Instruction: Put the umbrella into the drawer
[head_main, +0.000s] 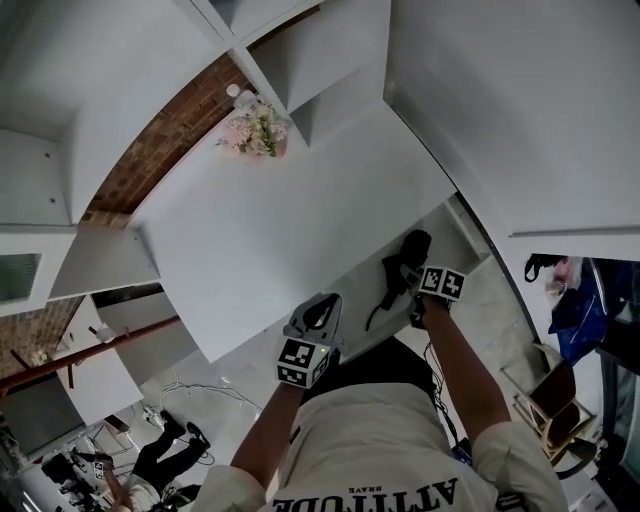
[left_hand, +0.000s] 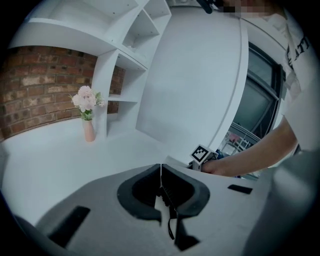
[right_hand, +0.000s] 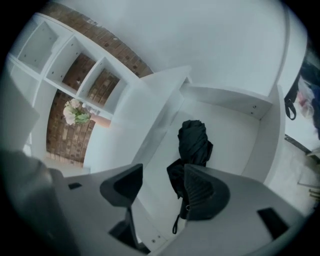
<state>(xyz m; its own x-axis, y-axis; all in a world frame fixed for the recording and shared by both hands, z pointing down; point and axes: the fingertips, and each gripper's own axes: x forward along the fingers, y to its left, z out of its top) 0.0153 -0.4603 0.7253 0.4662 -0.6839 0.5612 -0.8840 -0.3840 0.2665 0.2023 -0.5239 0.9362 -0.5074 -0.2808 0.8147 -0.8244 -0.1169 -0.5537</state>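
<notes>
Folded black umbrella (right_hand: 195, 142), its cloth loosely bunched and creased and a thin wrist loop trailing from its near end, lying on the floor of the open white drawer (right_hand: 235, 117) below the edge of the white table (head_main: 280, 230). The right tongs (right_hand: 161, 172) hang over the drawer with jaws spread and nothing clamped, the umbrella's near end passing behind one jaw. The left tongs (left_hand: 160, 172) are above the table, jaws pressed together and empty; a pink vase of flowers (left_hand: 88, 120) stands at the table's far side.
</notes>
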